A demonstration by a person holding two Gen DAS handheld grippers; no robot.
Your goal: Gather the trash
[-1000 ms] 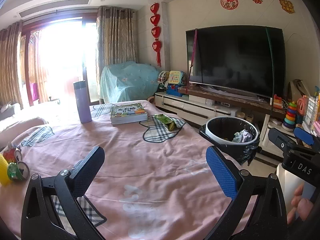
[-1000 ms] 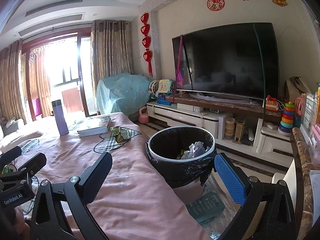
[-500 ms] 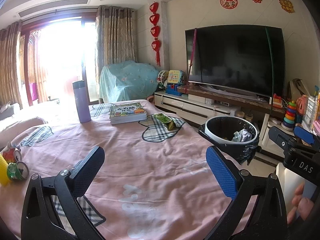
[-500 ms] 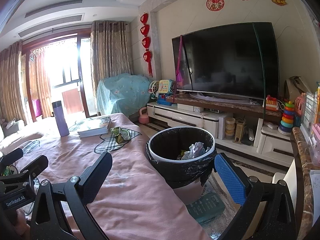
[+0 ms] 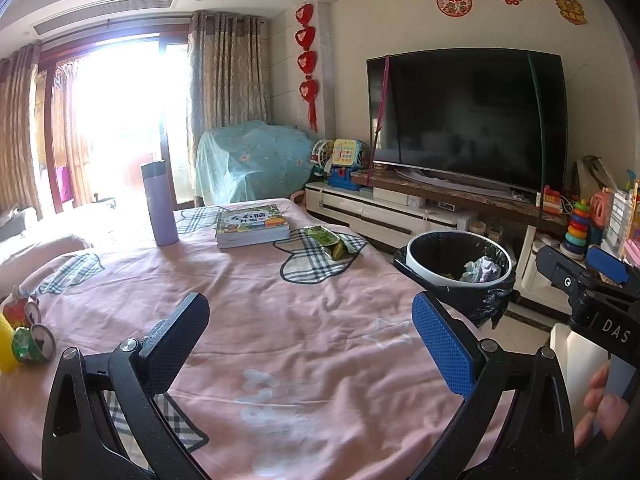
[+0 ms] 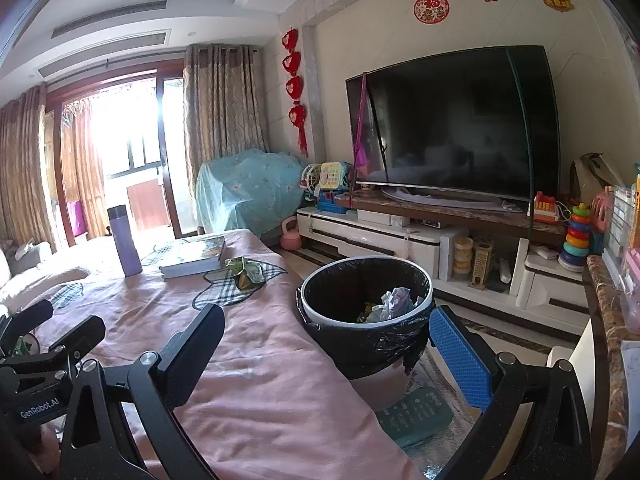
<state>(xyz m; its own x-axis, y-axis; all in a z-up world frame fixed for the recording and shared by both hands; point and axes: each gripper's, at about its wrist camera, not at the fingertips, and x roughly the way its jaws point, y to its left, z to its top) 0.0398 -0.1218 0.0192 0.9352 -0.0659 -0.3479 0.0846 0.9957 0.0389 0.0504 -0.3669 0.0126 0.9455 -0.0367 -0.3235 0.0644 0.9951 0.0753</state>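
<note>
Both claws, left (image 5: 308, 340) and right (image 6: 326, 344), spread empty above bare pink cloth (image 5: 280, 320) beside bin (image 6: 366, 308).

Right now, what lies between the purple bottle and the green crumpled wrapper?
A stack of picture books lies between purple bottle and green crumpled wrapper, shown in both views.

Left gripper (image 5: 308, 336): black speckled frame with triangular cut-outs, silver screws at the pivots. One of its fingers (image 5: 176, 344) carries a black textured pad, the other a blue dimpled pad. In the right wrist view its housing bears white lettering "GenRobot.AI".

Right gripper (image 6: 326, 354): same construction, one black pad, one blue pad, silver pivot screws. In the left wrist view its black housing reads "DAS"; a hand (image 5: 600, 408) shows at the frame edge beneath it.
</note>
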